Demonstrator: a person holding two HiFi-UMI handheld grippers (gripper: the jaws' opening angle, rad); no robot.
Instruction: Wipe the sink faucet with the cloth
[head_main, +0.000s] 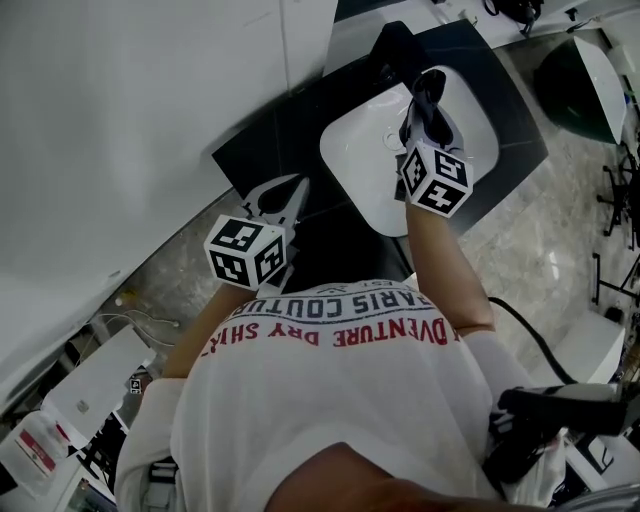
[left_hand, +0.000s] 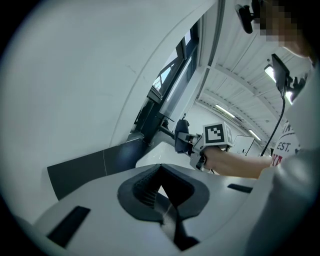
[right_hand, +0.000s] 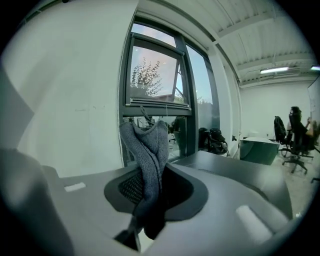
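Dark surface (head_main: 275, 125) below me is carrying a white oval basin (head_main: 345, 160). My right hand-held gripper (head_main: 425, 118) is pinching the grey knitted cloth (head_main: 428, 92) just short of the black faucet (head_main: 398, 52) at the far edge. My left hand-held gripper (head_main: 280, 200), closed and empty, is hanging farther back.

light: window (right_hand: 152, 75) daylight, even | edges: fisheye vignette | near parts: seemingly soft

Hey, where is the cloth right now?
The grey cloth is pinched in the jaws of the right gripper. In the head view it sits right of centre, over the back of the white sink.
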